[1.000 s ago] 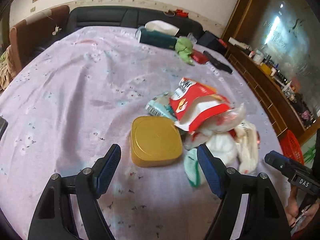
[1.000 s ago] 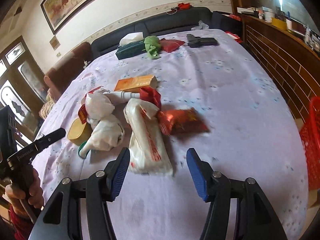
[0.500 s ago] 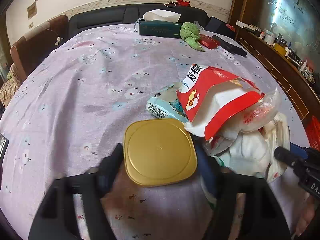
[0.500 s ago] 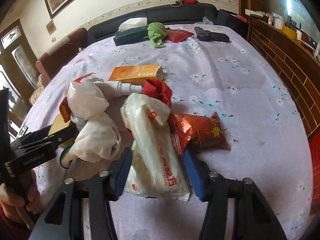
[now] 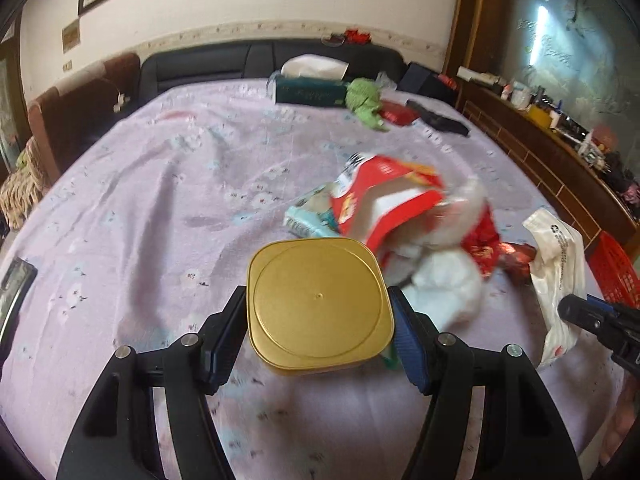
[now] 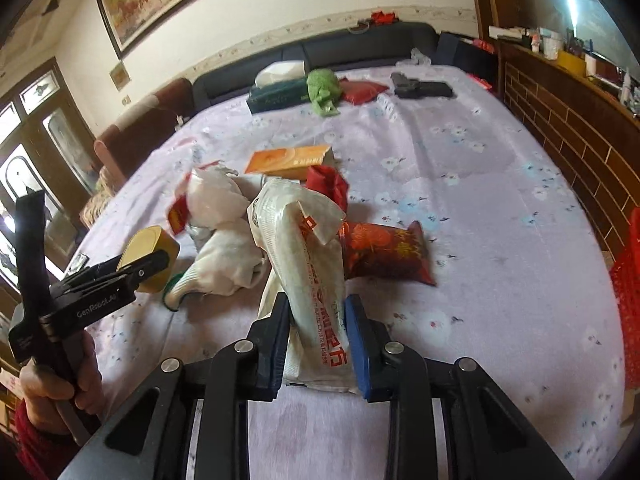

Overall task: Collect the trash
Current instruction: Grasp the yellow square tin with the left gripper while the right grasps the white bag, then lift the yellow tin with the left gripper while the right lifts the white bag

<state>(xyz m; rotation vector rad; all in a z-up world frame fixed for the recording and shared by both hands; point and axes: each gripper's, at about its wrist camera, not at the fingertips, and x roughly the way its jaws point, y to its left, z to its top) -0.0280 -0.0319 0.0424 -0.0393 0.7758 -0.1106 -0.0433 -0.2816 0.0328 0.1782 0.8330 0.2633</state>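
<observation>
The left gripper clamps a gold square lid, hiding litter behind; the right gripper pinches a white printed wrapper, a red foil packet beside it.

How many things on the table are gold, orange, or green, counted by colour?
Gold: 1, the gold square container held by the left gripper.
Orange: 1, the orange box.
Green: 2, the dark green tissue box and the green crumpled cloth.
Total: 4.
</observation>
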